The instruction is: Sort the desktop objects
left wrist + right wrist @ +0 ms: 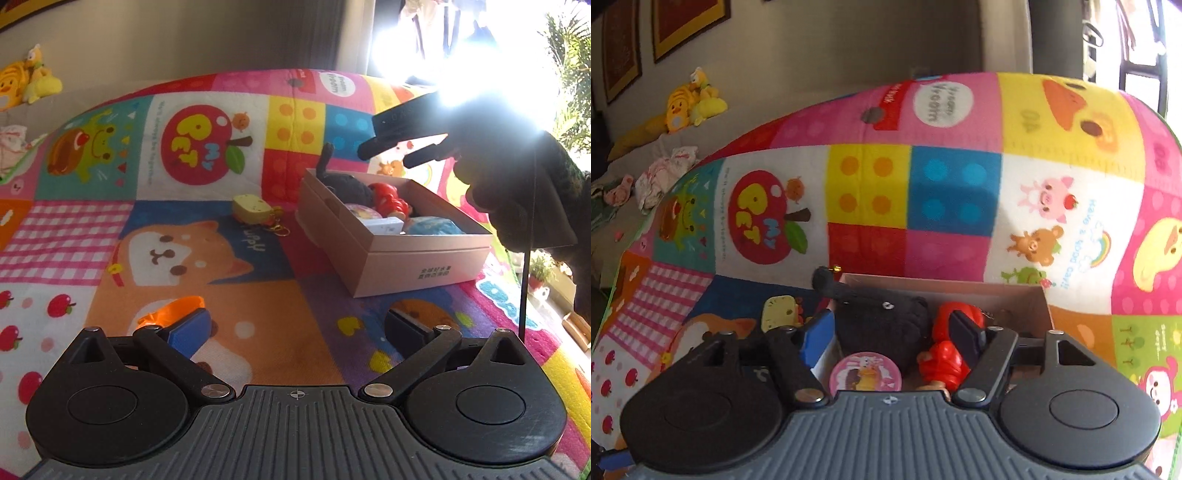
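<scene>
Currently the right tool [890,328] hangs directly over the pink box [413,258], jaws apart w/ nothing between them, black plush [882,325] and red figure [945,354] lying beneath the gap inside the box. Position suggests a drop-off point: tool is held above the open top so an item can fall straight in w/o striking the walls. Box sits on the colourful play mat [207,155], which covers the whole work surface; whether a table lies under it cannot be told. Box contents: black plush at the far end, red figure just beside it, a round pink badge [866,373] nearer the right tool, plus a white carton [384,225] and a pale blue item [432,225] at the near end, all packed touching, so free space is limited. Left tool [299,332] hovers low over the mat, jaws wide apart, holding nothing, an orange wrapper [173,310] just beyond its left finger. Remaining loose items, by judgement: yellow keychain charm [255,210] on the mat, near the box's left wall but apart from it, and the wrapper. Left tool is the closer one to both, approx. facing the charm, so that is the probable next pick. Glare from the window hides detail behind the right tool in the left view.
</scene>
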`<state>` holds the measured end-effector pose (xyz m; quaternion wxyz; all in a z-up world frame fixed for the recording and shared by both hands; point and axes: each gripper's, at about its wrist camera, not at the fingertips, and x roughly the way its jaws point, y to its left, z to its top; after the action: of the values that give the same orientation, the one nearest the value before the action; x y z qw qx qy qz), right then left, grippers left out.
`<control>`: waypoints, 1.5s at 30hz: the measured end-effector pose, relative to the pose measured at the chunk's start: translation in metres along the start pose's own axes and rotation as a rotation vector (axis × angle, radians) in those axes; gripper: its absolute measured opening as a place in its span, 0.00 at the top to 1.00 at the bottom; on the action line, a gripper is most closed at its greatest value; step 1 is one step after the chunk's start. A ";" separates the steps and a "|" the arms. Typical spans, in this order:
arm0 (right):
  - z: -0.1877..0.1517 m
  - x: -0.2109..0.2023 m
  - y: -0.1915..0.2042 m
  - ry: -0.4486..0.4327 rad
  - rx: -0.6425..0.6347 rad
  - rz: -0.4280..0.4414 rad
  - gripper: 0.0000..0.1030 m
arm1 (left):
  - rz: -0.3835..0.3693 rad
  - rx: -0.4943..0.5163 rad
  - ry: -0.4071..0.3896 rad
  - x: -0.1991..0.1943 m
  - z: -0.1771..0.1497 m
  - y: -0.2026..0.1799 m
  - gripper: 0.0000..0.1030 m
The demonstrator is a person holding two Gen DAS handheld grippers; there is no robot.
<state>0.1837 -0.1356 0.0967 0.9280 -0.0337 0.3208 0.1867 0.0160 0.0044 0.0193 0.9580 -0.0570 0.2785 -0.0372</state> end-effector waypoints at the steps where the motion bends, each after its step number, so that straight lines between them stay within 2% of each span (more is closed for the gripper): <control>1: 0.005 0.003 0.011 0.008 -0.017 0.022 0.28 | 0.008 -0.005 -0.007 -0.002 0.000 0.003 0.00; 4: 0.020 0.024 0.048 0.054 -0.056 0.079 0.29 | 0.047 -0.019 -0.030 -0.007 0.000 0.013 0.00; 5: 0.024 0.033 0.058 0.075 -0.068 0.081 0.33 | 0.058 -0.023 -0.038 -0.010 0.000 0.017 0.00; 6: 0.027 0.045 0.068 0.107 -0.067 0.083 0.39 | 0.068 -0.027 -0.047 -0.012 -0.001 0.021 0.00; 9: 0.032 0.083 0.087 0.232 -0.028 0.098 0.40 | 0.118 -0.052 -0.070 -0.016 -0.009 0.036 0.00; 13: 0.027 0.134 0.107 0.318 -0.055 -0.008 0.38 | 0.144 -0.127 -0.011 -0.004 -0.020 0.054 0.00; 15: 0.023 0.150 0.112 0.340 -0.078 -0.041 0.39 | 0.132 -0.158 -0.016 -0.006 -0.020 0.061 0.00; 16: 0.020 0.155 0.114 0.357 -0.091 -0.046 0.43 | 0.134 -0.162 -0.017 -0.006 -0.021 0.062 0.00; 17: 0.017 0.157 0.117 0.371 -0.106 -0.055 0.56 | 0.132 -0.165 -0.010 -0.005 -0.021 0.063 0.00; 18: 0.015 0.155 0.119 0.368 -0.118 -0.058 0.60 | 0.122 -0.167 -0.001 -0.004 -0.022 0.064 0.00; 20: 0.012 0.141 0.122 0.338 -0.141 -0.045 0.61 | 0.115 -0.162 -0.001 -0.004 -0.022 0.063 0.00; 22: 0.010 0.118 0.127 0.310 -0.166 0.004 0.61 | 0.110 -0.162 0.004 -0.003 -0.023 0.063 0.00; 26: 0.005 0.057 0.125 0.276 -0.153 0.168 0.62 | 0.121 -0.161 0.017 0.000 -0.023 0.061 0.00; 29: -0.013 0.000 0.113 0.233 -0.158 0.270 0.63 | 0.125 -0.150 0.028 0.001 -0.023 0.059 0.00; 32: -0.037 -0.045 0.099 0.203 -0.185 0.300 0.63 | 0.129 -0.144 0.047 0.004 -0.022 0.058 0.00; 35: -0.068 -0.077 0.077 0.228 -0.142 0.342 0.63 | 0.144 -0.118 0.056 0.006 -0.022 0.054 0.00; 38: -0.105 -0.092 0.053 0.246 -0.109 0.315 0.63 | 0.147 -0.077 0.060 0.008 -0.020 0.048 0.00; 41: -0.134 -0.101 0.032 0.232 -0.084 0.242 0.63 | 0.155 -0.045 0.066 0.014 -0.016 0.042 0.00; 44: -0.158 -0.112 0.016 0.176 -0.096 0.142 0.62 | 0.164 -0.037 0.070 0.022 -0.009 0.038 0.00; 45: -0.166 -0.113 0.010 0.164 -0.100 0.105 0.57 | 0.160 -0.039 0.073 0.025 -0.008 0.037 0.00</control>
<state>0.0008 -0.1933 0.0345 0.8847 -0.0784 0.3872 0.2473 0.0346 0.0382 -0.0052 0.9459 -0.0517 0.3176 0.0426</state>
